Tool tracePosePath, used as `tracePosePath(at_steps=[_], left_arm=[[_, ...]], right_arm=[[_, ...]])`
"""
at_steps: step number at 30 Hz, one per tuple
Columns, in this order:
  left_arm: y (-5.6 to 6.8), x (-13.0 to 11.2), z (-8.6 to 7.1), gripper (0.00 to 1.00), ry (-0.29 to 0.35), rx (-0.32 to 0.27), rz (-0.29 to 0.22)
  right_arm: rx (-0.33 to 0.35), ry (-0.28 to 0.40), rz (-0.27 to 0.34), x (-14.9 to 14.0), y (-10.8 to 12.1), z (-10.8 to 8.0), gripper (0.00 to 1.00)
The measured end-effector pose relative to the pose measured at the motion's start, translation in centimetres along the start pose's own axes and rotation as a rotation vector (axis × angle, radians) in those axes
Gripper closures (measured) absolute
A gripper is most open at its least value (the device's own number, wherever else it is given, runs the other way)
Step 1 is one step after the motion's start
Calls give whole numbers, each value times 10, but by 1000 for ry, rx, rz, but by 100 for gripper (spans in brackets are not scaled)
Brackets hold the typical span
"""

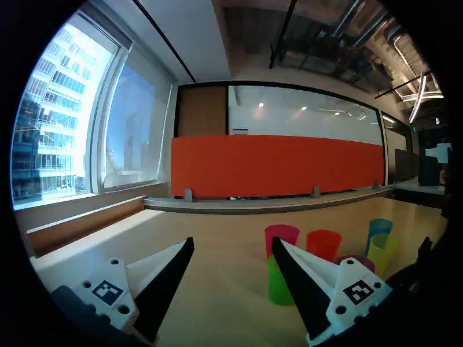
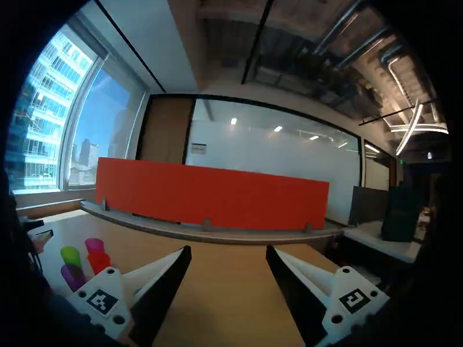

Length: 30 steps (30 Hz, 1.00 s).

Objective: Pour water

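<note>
Several coloured plastic cups stand in a cluster on the wooden table (image 1: 231,231). In the left gripper view a pink cup (image 1: 282,233) and a green cup (image 1: 278,284) sit just behind the right finger, with an orange cup (image 1: 323,243), a teal cup (image 1: 379,227), a yellow-green cup (image 1: 382,252) and a purple cup (image 1: 357,261) to their right. My left gripper (image 1: 232,243) is open and empty, just short of the cups. My right gripper (image 2: 228,250) is open and empty over bare table (image 2: 231,289). Its view has the green cup (image 2: 70,255), pink cup (image 2: 94,245), red cup (image 2: 99,261) and purple cup (image 2: 73,276) far left.
An orange divider panel (image 1: 278,165) runs along the far edge of the table. Large windows (image 1: 58,133) fill the left wall above a wooden ledge. A neighbouring desk with a dark monitor (image 2: 402,220) stands at the right. Something dark that I cannot identify sits at the left edge (image 2: 29,228).
</note>
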<state>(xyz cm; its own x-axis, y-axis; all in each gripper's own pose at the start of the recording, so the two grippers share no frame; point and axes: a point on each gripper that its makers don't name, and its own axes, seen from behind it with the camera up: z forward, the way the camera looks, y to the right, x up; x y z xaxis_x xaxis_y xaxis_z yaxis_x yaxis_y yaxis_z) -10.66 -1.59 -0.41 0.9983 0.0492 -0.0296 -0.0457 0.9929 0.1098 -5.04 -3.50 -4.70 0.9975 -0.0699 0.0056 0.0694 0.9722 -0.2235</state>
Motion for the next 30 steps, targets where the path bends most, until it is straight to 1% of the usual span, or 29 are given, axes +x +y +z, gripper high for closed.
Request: tracePosePath(at_steps=[9,14,18,21,24,27,30], left_arm=[[0,-1,0,0,-1,-1,2],[0,0,0,0,-1,0,3],[0,0,-1,0,-2,0,2],[0,0,-1,0,-2,0,2],[0,0,-2,0,-1,0,2],[0,0,-1,0,-1,0,2],[1,0,-1,0,-1,0,2]], right_arm=[[13,28,-30,0,4,-1,0],[15,46,-34,-5,8,4,0],[31,49,-33,-14,4,10,0],[55,54,-10,-23,-2,14,0],[86,52,33,-33,-7,18,0],[105,46,71,-45,-8,22,0],[103,41,103,-56,-1,26,0]])
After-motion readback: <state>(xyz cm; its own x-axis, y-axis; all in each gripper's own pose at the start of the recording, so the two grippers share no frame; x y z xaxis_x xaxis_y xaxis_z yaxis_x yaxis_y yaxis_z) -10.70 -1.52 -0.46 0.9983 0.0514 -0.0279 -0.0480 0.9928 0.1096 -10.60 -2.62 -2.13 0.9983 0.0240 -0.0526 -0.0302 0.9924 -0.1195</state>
